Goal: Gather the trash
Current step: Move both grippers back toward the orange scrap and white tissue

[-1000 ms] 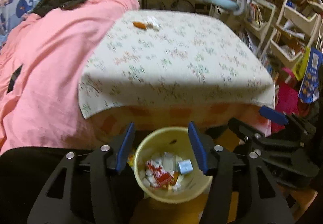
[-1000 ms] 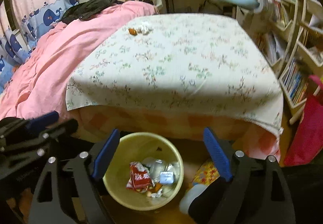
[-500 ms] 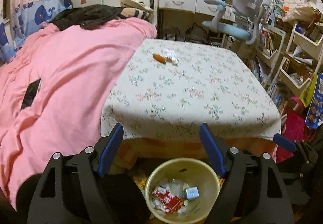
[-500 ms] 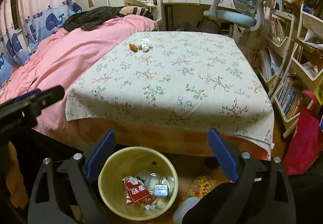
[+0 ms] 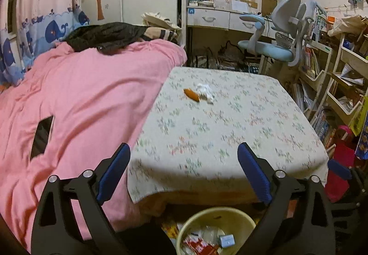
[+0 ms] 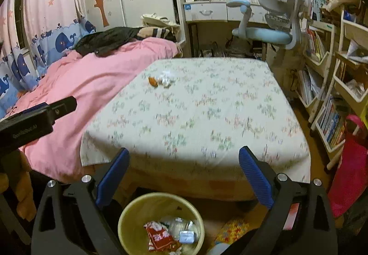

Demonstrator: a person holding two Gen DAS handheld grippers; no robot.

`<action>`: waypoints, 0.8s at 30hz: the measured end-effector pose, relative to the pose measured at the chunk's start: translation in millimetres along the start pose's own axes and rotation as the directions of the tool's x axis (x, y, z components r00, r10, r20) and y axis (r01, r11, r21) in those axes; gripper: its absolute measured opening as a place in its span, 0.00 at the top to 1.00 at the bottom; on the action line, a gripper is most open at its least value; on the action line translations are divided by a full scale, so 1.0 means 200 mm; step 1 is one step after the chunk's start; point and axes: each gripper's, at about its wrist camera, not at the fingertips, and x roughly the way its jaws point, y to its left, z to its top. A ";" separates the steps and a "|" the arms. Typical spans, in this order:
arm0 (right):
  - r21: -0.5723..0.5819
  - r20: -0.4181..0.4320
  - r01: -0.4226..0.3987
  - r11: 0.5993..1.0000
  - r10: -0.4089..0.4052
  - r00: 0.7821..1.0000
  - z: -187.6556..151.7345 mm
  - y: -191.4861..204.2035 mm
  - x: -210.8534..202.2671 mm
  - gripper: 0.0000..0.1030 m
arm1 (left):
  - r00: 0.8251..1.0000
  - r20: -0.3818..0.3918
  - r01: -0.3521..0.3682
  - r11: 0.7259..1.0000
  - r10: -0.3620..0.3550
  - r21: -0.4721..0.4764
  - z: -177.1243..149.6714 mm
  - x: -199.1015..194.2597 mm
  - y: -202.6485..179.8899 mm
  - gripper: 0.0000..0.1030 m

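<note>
Between drops: left gripper (image 5: 182, 172) and right gripper (image 6: 184, 174) both empty above the yellow bin (image 6: 128, 220), jaws just spread wide. Orange scrap (image 5: 192, 94) and crumpled tissue (image 5: 205, 93) lying on the table (image 5: 230, 135), far beyond the bin. Next: reach there, pinch one.

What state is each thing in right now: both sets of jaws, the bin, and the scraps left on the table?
Left gripper: jaws just opened wide, nothing between them.
Right gripper: jaws open, nothing between them.
Yellow bin: upright, trash inside.
Orange scrap: on the table.
White crumpled tissue: on the table, beside the scrap.
</note>
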 end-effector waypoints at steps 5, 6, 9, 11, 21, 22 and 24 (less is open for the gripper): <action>-0.045 0.036 0.002 0.999 -0.001 0.999 0.17 -0.01 0.04 0.10 | 1.000 0.001 -0.017 1.000 0.017 -0.021 0.10 0.11 0.04 0.11; -0.056 0.044 0.003 0.998 -0.001 0.999 0.20 -0.01 0.05 0.10 | 1.000 0.001 -0.021 0.999 0.021 -0.027 0.11 0.13 0.05 0.11; -0.092 0.074 0.007 0.996 0.000 0.997 0.28 -0.01 0.09 0.10 | 0.999 -0.001 -0.037 0.998 0.037 -0.042 0.15 0.21 0.08 0.11; -0.100 0.082 0.002 0.995 0.006 0.997 0.30 -0.01 0.13 0.10 | 0.999 -0.006 -0.042 0.998 0.042 -0.054 0.18 0.26 0.09 0.11; -0.076 0.005 -0.053 0.996 0.054 0.999 0.34 0.02 0.31 0.10 | 0.999 -0.027 -0.048 0.996 0.046 -0.072 0.33 0.52 0.08 0.11; -0.074 -0.001 -0.055 0.996 0.055 0.998 0.36 0.02 0.34 0.10 | 0.998 -0.034 -0.048 0.996 0.046 -0.078 0.34 0.56 0.09 0.11; -0.072 -0.014 -0.060 0.996 0.059 0.998 0.40 0.02 0.38 0.10 | 0.998 -0.046 -0.049 0.995 0.045 -0.091 0.36 0.61 0.09 0.11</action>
